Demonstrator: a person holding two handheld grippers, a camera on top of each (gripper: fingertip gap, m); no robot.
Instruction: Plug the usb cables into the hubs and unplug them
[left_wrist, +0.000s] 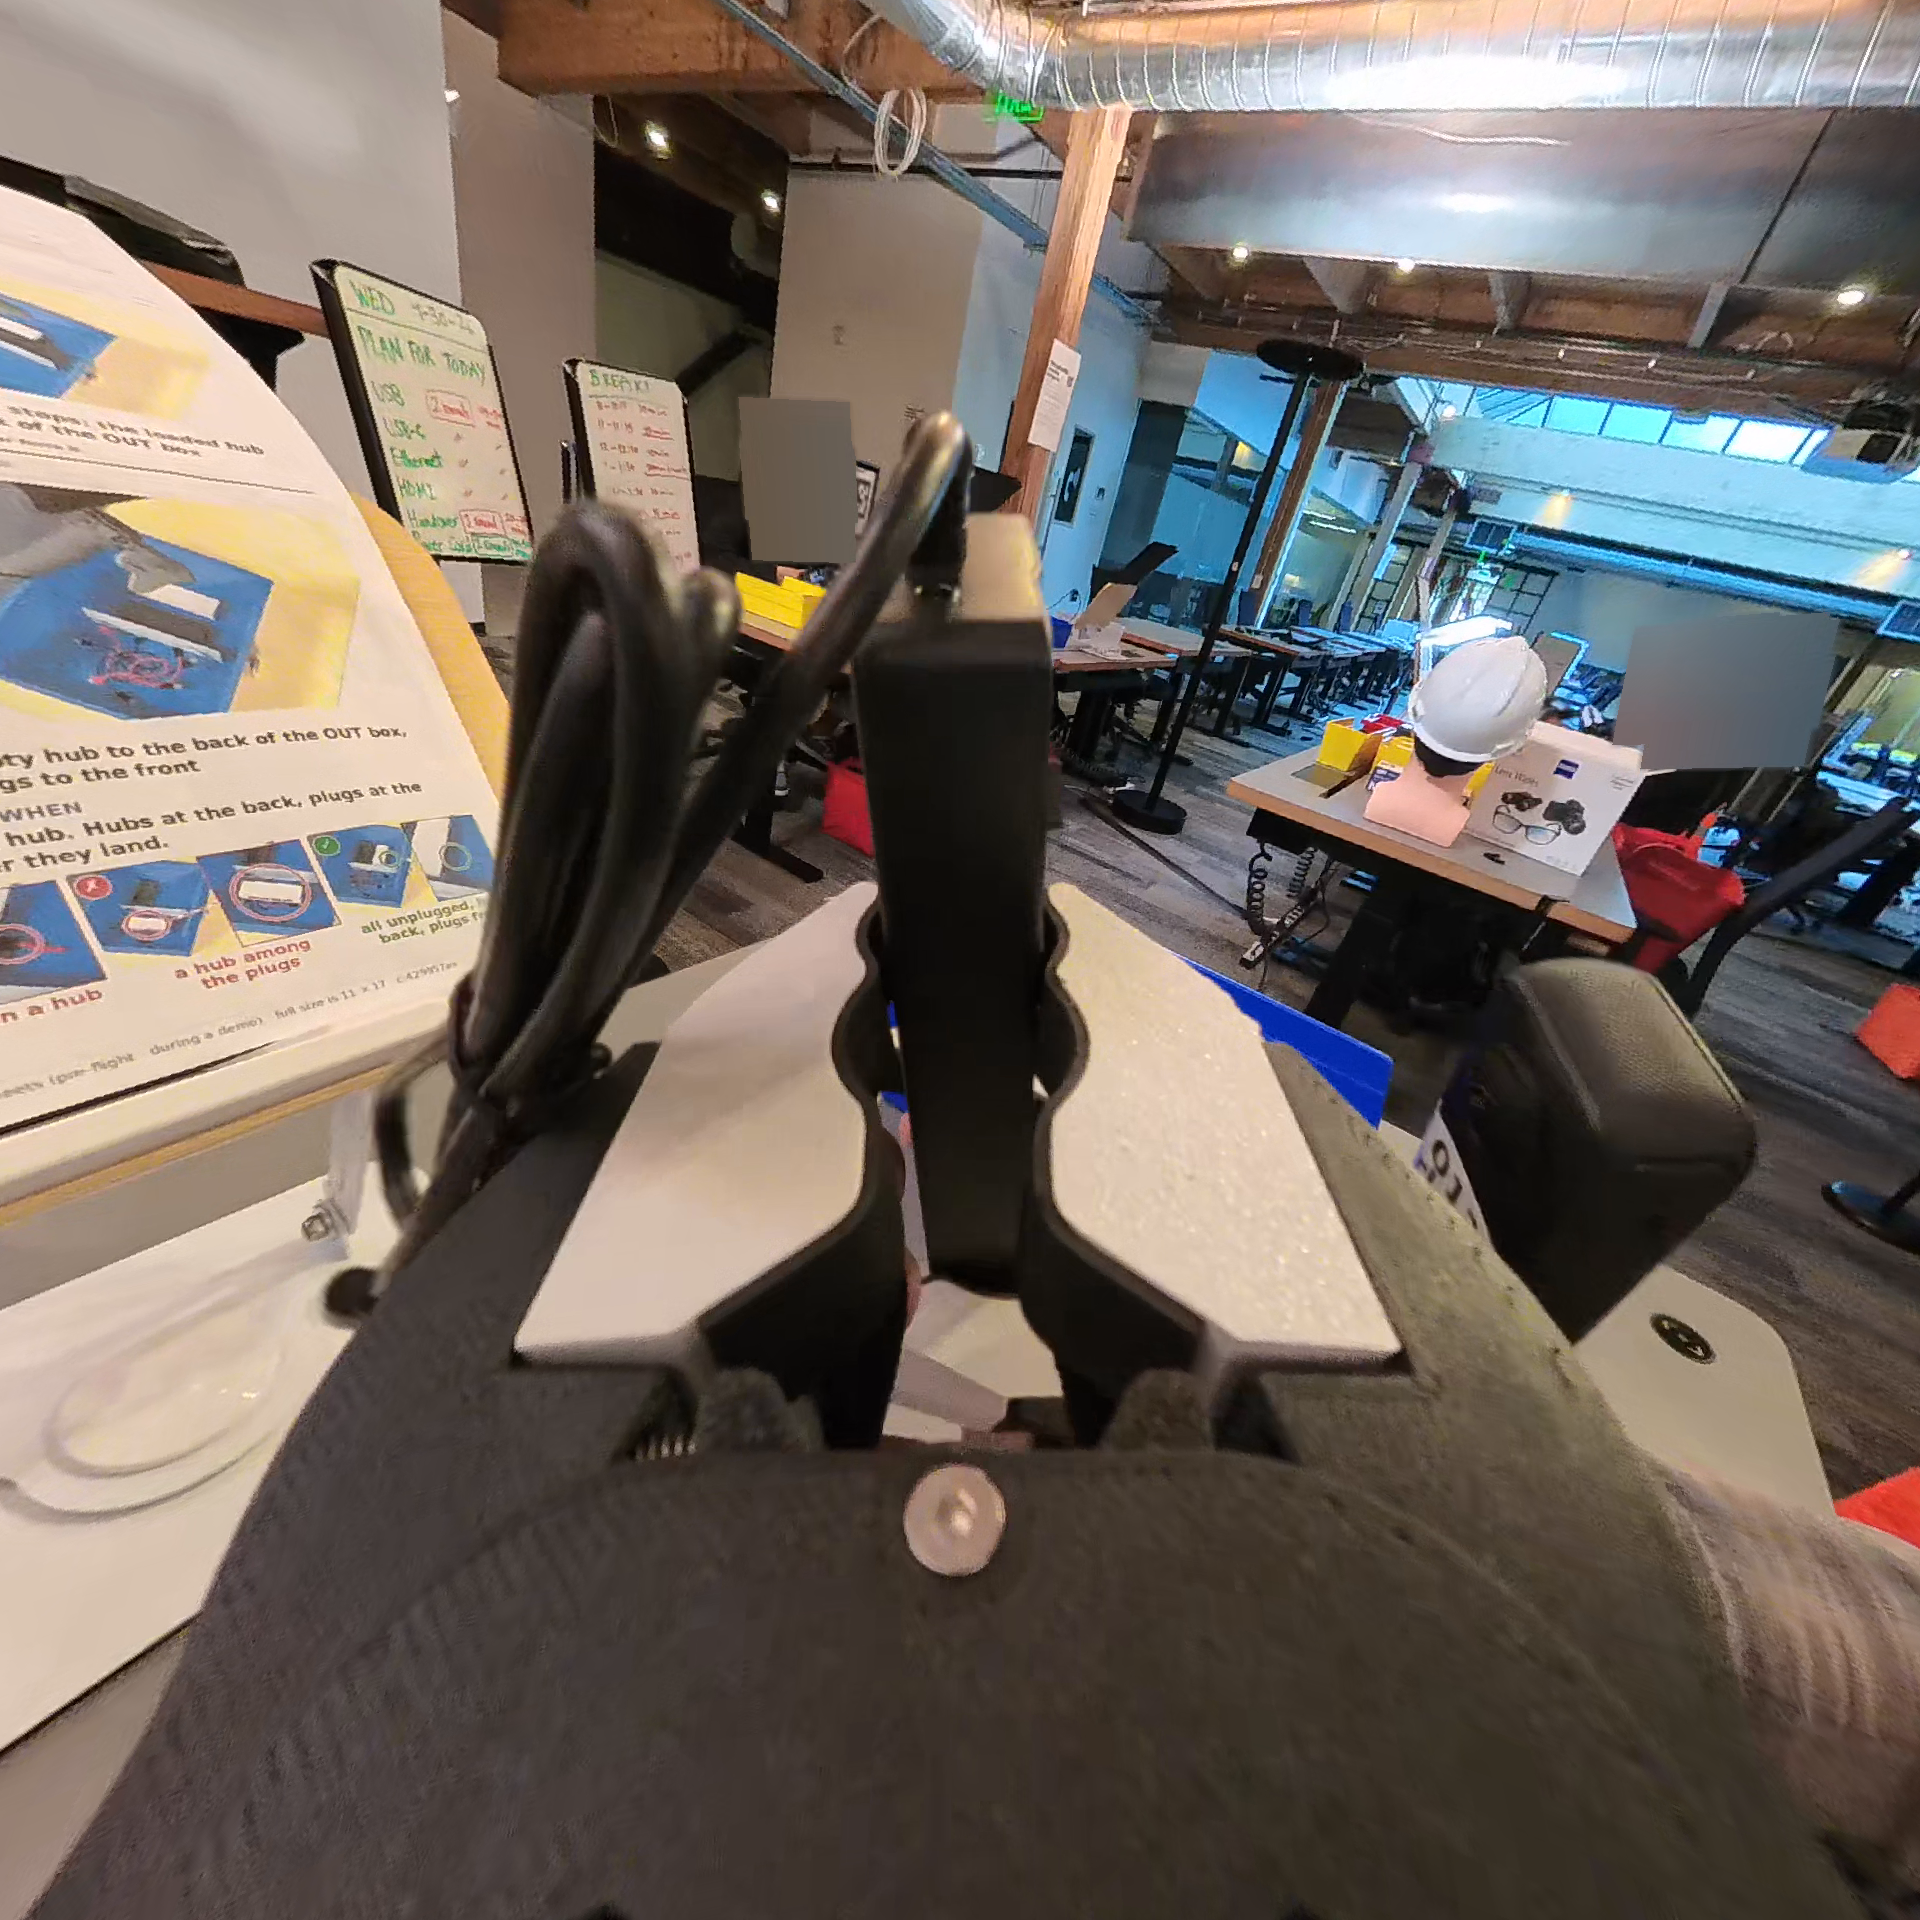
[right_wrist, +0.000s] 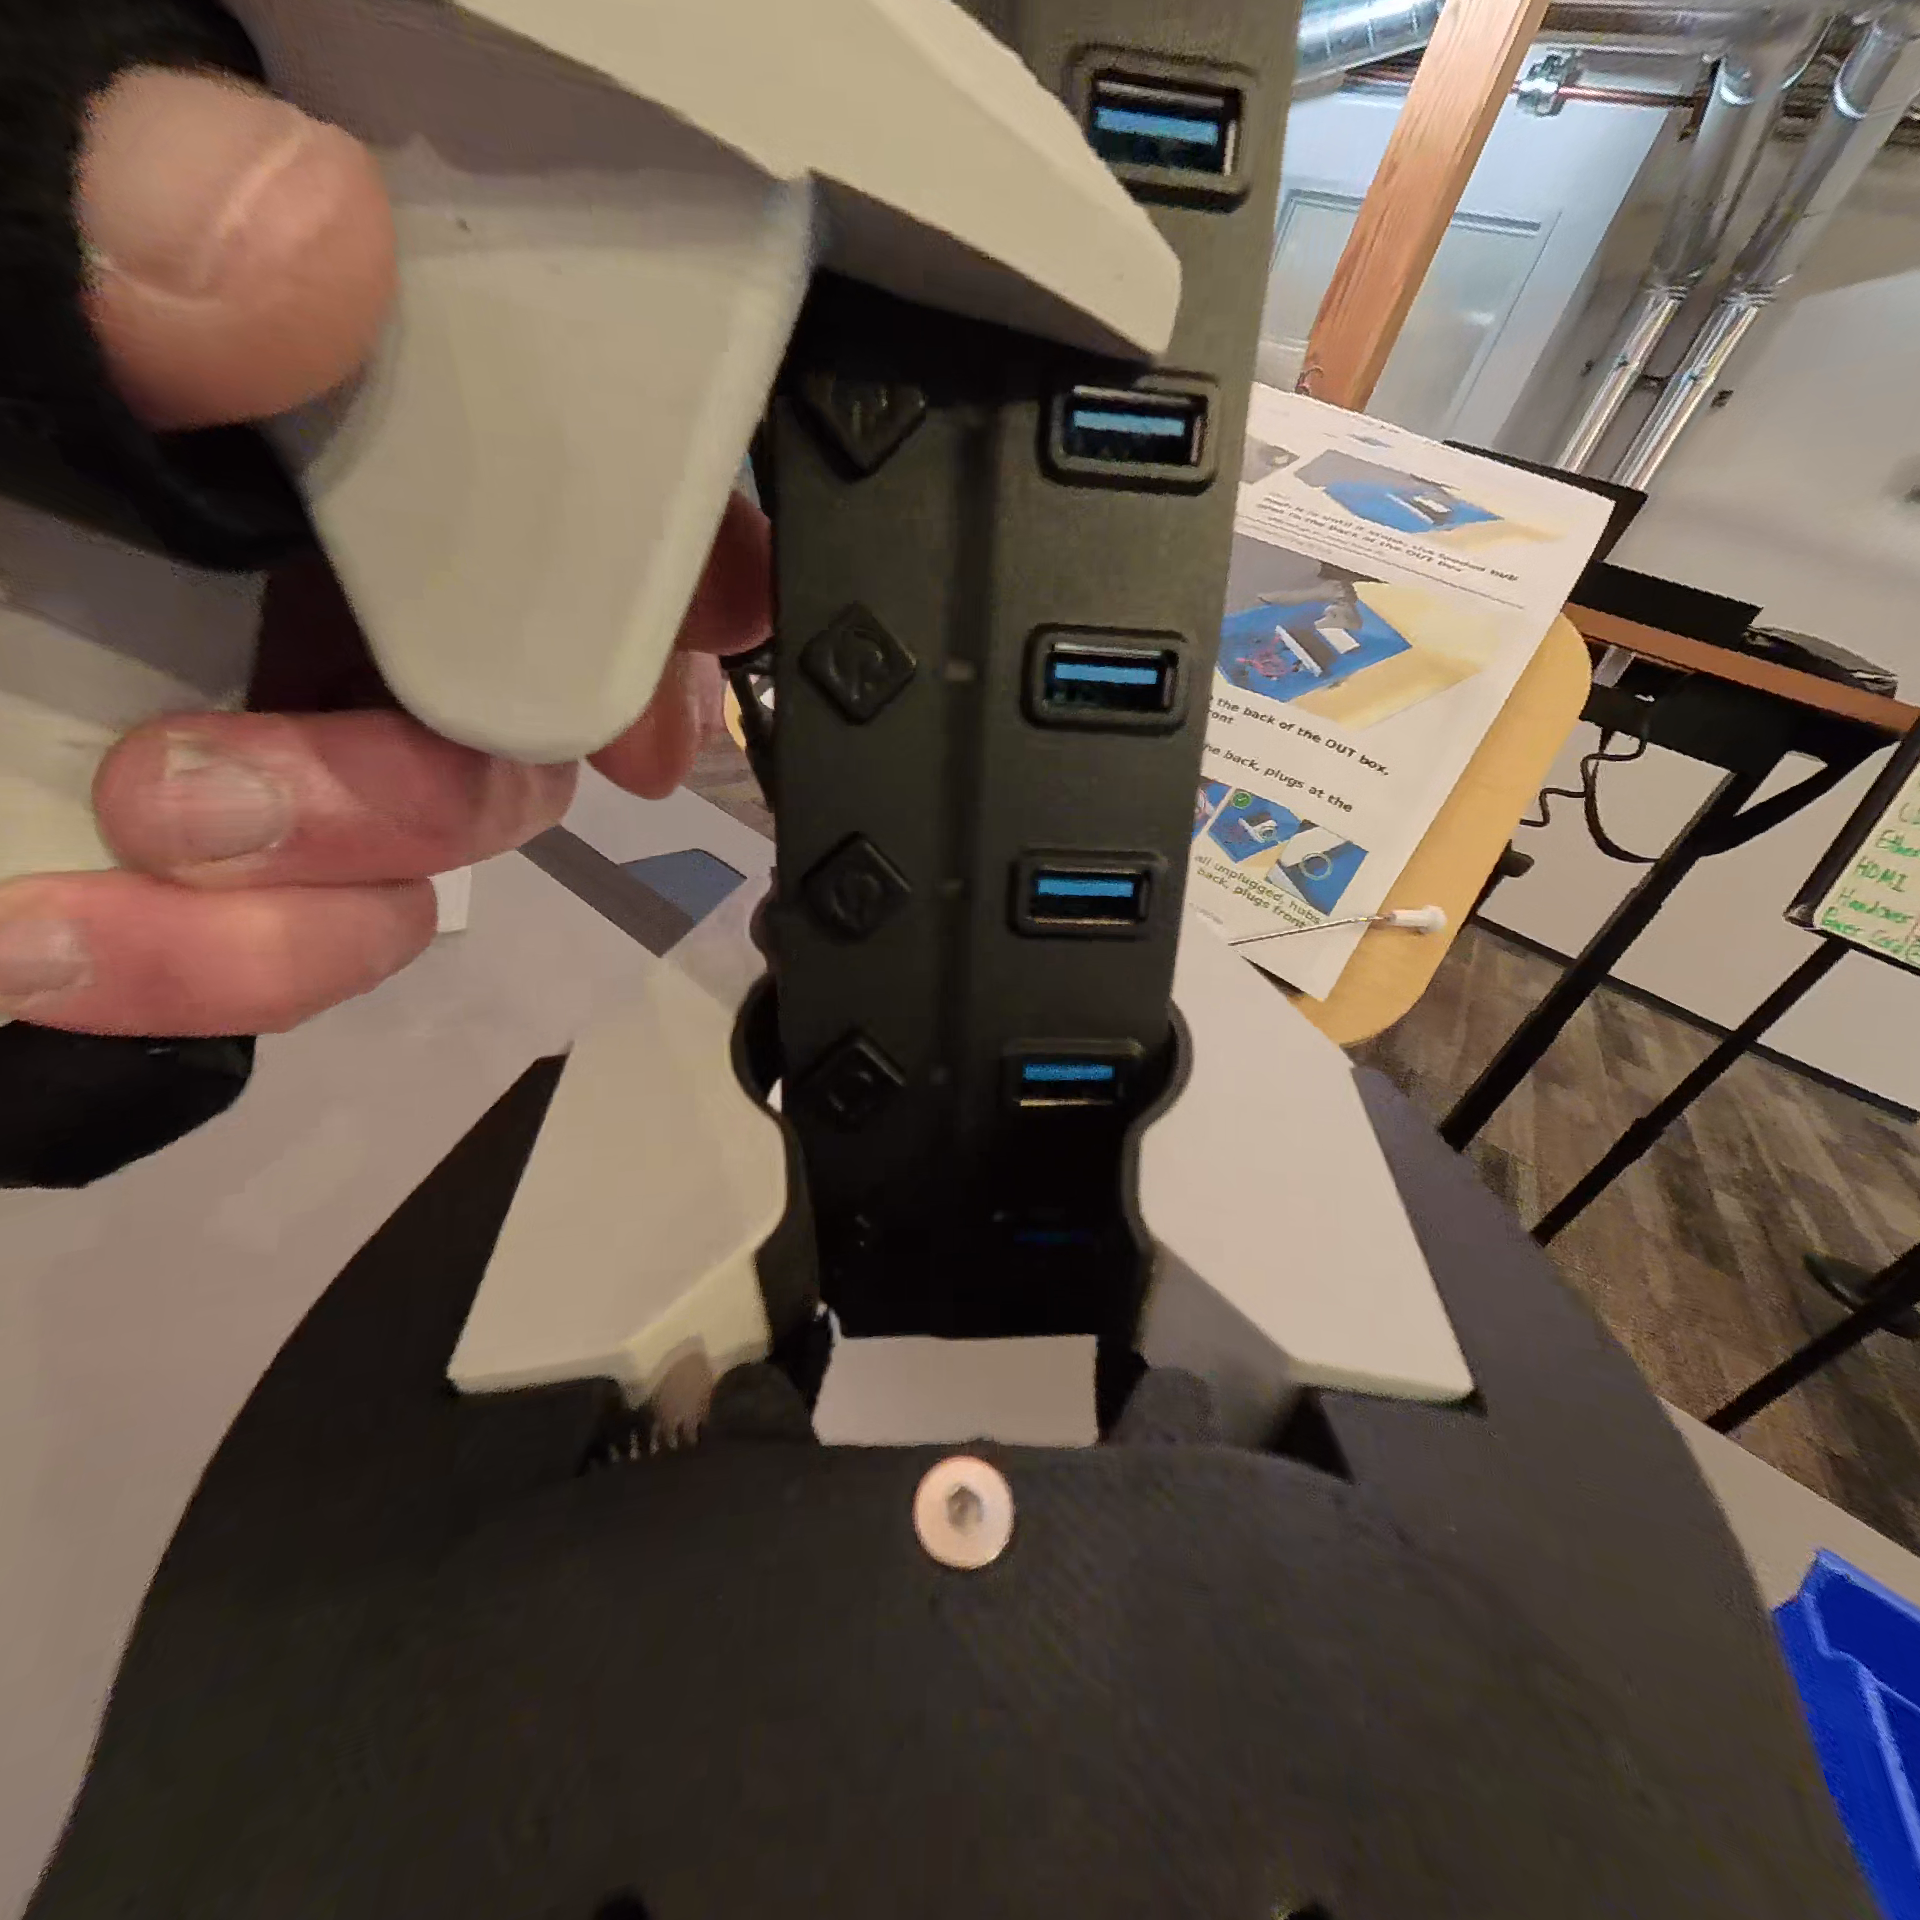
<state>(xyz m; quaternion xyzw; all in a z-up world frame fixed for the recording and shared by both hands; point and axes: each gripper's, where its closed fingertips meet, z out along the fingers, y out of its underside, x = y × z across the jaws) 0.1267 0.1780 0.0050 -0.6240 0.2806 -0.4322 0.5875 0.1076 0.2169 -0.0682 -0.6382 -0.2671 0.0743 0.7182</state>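
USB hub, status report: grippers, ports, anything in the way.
Left gripper shut on USB hub, right gripper shut on it too. Visible blue ports all empty. Bundled black cable hangs beside hub, left.

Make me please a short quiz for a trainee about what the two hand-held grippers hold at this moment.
1. True or false: a cable is plugged into one of the blue ports that show clearly in the right wrist view.
2. The right hand-held gripper is shut on what? A: a red mug. B: the black hub. C: a screwdriver.
3. In the left wrist view, the left hand-held gripper also clamps a black hub. On which side of the picture is the bundled black cable?

Key: 1 false, those ports are all empty. 2 B. 3 The left side.
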